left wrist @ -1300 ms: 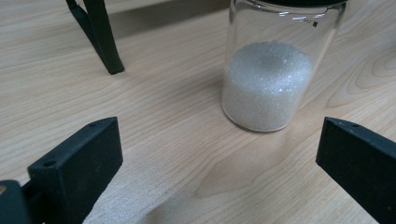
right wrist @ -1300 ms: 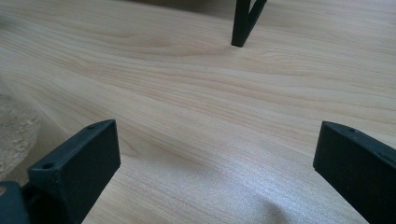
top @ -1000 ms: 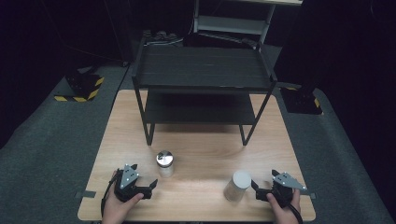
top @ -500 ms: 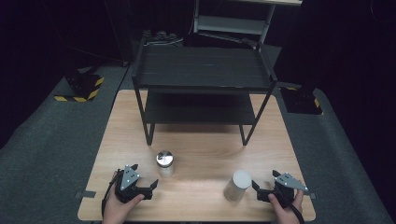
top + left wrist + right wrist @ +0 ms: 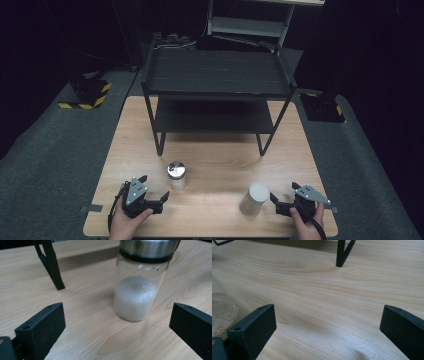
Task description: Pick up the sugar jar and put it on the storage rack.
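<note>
On the wooden table [image 5: 215,165] stand 2 jars, each near one of the person's grippers at the near edge. The left gripper [image 5: 152,192] rests low at the table's near left corner, held in the person's left hand [image 5: 131,220], with its jaws spread wide and holding nothing. Just ahead of it and a little to its right stands the glass jar [image 5: 176,175] with a shiny metal lid; the left gripper view looks straight at this jar [image 5: 140,290] — upright, clear-walled, about half full of fine white grains, a dark band under the steel cap — and it stands beyond the 2 black jaws, not between them and not touching either. The right gripper [image 5: 281,204] lies at the near right corner in the right hand [image 5: 306,222], its jaws likewise wide apart and empty. Just to its left stands the second jar [image 5: 254,199], upright with a pale lid, close to the jaw tips but apart from them; in the right gripper view a slice of its base with coarse beige contents [image 5: 223,312] shows at the left edge, outside the jaws. Farther back, a black 2-tier metal rack [image 5: 217,80] stands on the table, well apart from both jars — both of its shelves look bare
</note>
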`<state>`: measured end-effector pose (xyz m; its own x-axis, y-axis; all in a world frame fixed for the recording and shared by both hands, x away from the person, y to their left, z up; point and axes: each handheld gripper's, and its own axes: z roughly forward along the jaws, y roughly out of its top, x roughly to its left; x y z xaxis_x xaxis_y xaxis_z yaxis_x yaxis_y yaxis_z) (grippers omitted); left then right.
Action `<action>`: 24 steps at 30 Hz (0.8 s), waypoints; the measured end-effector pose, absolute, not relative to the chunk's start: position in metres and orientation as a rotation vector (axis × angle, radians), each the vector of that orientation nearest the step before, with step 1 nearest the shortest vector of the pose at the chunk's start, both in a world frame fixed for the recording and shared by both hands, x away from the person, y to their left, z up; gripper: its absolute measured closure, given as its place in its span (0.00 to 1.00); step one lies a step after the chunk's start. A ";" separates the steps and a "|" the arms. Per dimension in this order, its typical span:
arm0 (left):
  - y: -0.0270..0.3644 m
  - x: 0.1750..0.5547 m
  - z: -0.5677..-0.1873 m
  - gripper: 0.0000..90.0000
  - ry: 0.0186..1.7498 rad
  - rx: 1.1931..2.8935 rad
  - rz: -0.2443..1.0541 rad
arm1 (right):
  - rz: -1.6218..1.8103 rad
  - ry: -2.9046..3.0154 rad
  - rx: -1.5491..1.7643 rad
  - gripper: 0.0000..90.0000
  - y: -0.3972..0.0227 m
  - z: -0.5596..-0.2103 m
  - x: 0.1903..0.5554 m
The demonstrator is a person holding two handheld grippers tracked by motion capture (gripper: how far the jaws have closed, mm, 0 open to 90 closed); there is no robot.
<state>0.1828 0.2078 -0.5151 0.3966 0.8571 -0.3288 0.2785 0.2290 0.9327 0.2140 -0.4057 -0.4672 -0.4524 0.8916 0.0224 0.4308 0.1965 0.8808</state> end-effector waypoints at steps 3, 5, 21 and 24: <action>0.208 0.183 -0.512 0.01 1.121 1.314 0.549 | 1.201 1.967 1.223 0.01 -0.406 -0.468 0.213; 0.207 0.184 -0.511 0.01 1.118 1.301 0.547 | 1.197 1.968 1.216 0.01 -0.405 -0.468 0.212; 0.186 0.188 -0.504 0.01 1.082 1.275 0.578 | 1.199 1.991 1.207 0.01 -0.407 -0.467 0.214; 0.182 0.190 -0.506 0.01 1.084 1.252 0.568 | 1.202 1.991 1.208 0.01 -0.407 -0.467 0.215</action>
